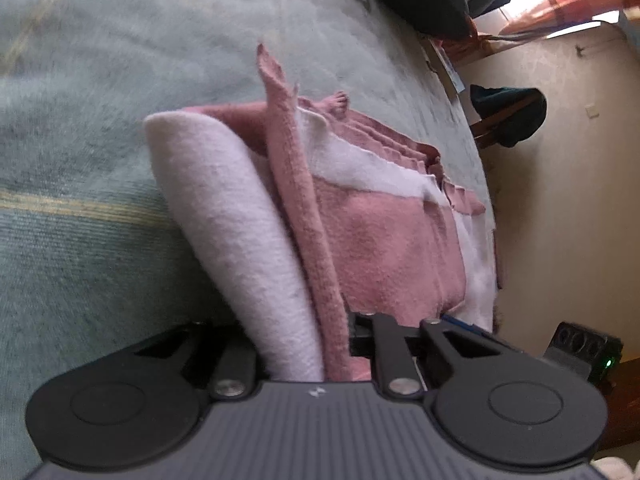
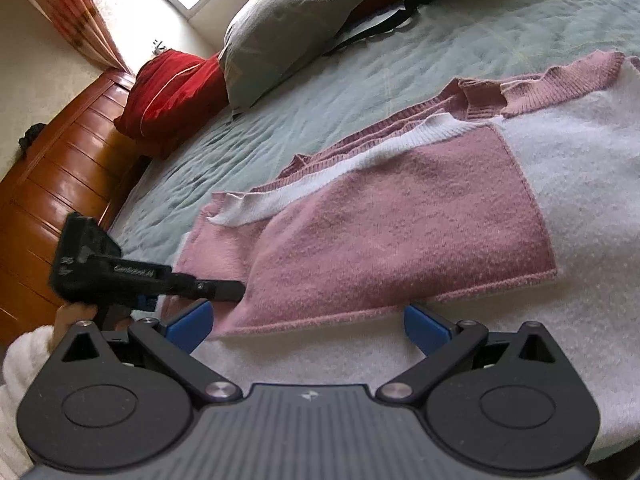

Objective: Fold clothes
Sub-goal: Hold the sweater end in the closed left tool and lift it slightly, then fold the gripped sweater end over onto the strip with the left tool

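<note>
1 pink-and-white sweater (image 2: 400, 216) on the bed (image 2: 320, 92).
Left gripper (image 1: 316, 344) pinches its edge; right gripper (image 2: 308, 324) gapes above it; 2 pillows (image 2: 280, 28) beyond.

One sweater (image 2: 400, 220), pink and white. One bedspread (image 2: 320, 92), pale green. Two pillows: one grey (image 2: 288, 28), one red (image 2: 172, 92). One wooden bed frame (image 2: 52, 184). One curtain (image 2: 72, 12). Two grippers: left (image 2: 224, 288), right (image 2: 308, 320). One hand (image 2: 72, 318), one white sleeve (image 2: 24, 356). One dark chair (image 1: 508, 116) on floor.
</note>
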Tool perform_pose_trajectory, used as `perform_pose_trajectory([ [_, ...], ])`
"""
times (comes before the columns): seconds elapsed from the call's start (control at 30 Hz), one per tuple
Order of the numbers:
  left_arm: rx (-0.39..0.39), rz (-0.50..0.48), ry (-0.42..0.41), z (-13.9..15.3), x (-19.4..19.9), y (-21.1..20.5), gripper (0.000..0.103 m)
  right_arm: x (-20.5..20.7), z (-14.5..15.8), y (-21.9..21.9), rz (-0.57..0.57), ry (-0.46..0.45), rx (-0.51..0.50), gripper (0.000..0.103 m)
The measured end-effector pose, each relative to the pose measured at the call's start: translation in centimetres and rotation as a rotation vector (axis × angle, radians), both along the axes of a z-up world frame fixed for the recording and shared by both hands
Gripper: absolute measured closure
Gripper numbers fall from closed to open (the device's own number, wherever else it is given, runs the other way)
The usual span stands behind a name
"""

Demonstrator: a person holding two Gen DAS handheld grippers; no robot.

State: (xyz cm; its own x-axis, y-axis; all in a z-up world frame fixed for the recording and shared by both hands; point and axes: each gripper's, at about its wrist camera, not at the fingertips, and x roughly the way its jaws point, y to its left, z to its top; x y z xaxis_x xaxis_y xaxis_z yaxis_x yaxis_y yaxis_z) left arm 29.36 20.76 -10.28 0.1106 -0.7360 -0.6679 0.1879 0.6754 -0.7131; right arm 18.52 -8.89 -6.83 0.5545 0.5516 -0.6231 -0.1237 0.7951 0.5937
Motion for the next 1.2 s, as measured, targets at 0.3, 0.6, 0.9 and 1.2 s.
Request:
perform_pose_trajectory([
  [0.3, 0.072, 0.008, -0.077, 4.8, -1.8, -1.6, 0.088, -0.7, 1.1, -1.3, -0.010, -0.060, 0.006, 0.000],
  [0.6, 0.085, -0.002, -0.122, 9.8, -3.7, -5.4, 0.088, -2.4, 2.6, -4.0, -0.018, -0.168, -0.001, 0.000],
  [0.9, 0.154, -0.027, -0.172, 13.6, -5.0, -12.0, 0.087, -3.9, 3.0, -8.1, 0.008, -0.214, 0.040, 0.000],
  [1.2, 0.197, 0.023, -0.161, 14.8, -4.6, -17.1, 0.087, -5.2, 3.1, -11.9, 0.149, -0.189, 0.066, 0.000],
])
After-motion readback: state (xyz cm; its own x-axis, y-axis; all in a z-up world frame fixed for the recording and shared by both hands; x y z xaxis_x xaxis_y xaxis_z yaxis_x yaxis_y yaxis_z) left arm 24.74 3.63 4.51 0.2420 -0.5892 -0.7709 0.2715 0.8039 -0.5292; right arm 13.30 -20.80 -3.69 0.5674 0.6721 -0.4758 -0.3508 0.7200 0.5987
